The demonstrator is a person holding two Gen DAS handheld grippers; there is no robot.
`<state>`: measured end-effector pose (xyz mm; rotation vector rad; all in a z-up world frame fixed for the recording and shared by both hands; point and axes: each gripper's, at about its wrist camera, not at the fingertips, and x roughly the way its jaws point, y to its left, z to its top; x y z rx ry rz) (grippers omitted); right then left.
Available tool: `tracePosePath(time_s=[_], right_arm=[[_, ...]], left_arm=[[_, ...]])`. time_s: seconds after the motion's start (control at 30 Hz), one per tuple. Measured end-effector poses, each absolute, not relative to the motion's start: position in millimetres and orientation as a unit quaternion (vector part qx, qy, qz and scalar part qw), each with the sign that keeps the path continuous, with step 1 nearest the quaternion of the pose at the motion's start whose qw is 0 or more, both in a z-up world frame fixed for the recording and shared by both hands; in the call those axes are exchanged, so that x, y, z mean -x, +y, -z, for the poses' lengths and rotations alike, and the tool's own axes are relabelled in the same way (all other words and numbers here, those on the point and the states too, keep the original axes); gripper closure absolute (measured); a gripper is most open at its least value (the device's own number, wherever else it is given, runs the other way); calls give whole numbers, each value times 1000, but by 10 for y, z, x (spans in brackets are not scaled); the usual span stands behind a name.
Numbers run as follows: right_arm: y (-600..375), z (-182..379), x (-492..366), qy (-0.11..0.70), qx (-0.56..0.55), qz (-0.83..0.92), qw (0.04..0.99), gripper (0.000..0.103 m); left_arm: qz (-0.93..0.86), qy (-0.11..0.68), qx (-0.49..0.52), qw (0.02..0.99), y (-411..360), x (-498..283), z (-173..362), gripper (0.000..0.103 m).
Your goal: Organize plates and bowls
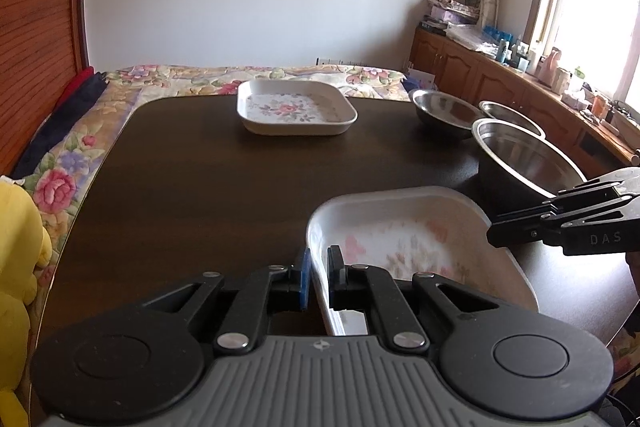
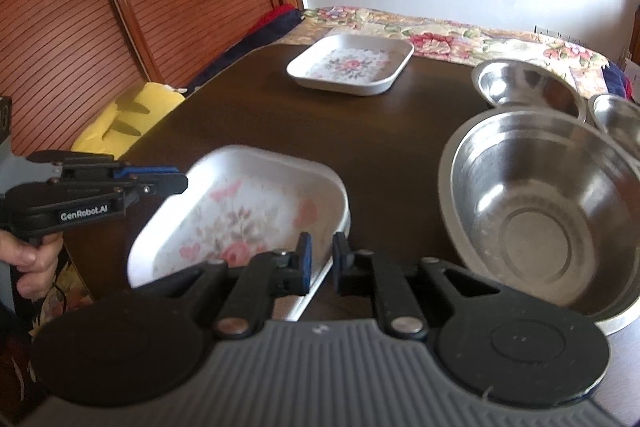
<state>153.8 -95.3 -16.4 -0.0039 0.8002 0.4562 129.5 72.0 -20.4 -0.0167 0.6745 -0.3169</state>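
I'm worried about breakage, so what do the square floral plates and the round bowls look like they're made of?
The near floral plate and the far floral plate look like glossy white melamine or glazed ceramic with a printed rose pattern; the pictures cannot settle which. The large bowl and two smaller bowls look like stainless steel: silvery, reflective.

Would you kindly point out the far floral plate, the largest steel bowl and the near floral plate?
far floral plate [image 1: 294, 107]: left wrist view, patterned floor.
largest steel bowl [image 2: 536, 215]: right wrist view, inner base.
near floral plate [image 2: 240, 211]: right wrist view, patterned floor.
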Motion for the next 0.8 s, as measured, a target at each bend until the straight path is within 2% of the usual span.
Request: tracePosePath(time_s=[0.03, 0.2, 0.33, 0.4, 0.5, 0.67, 0.8], right_arm=[[-955, 139, -1534, 382, 5, -219, 898, 90], [-983, 50, -1572, 370, 9, -217, 903, 90], [-1001, -40, -1644, 360, 14, -215, 908, 90], [-1003, -97, -1692, 353, 18, -214, 911, 90], [-993, -176, -1791, 346, 22, -213, 913, 89], [-941, -284, -2031, 338, 28, -209, 917, 89], [-889, -331, -2239, 335, 32, -204, 919, 84]], left_arm=[[155, 328, 7, 932, 713, -1293, 189, 68], [154, 316, 1, 936, 715, -1317, 123, 50], [150, 308, -7, 940, 718, -1381, 56, 41], [145, 300, -12, 943, 731, -1423, 12, 32], [135, 288, -16, 948, 765, -1515, -65, 24], [122, 273, -27, 954, 811, -1718, -197, 16], [118, 266, -28, 956, 867, -1906, -274, 13]])
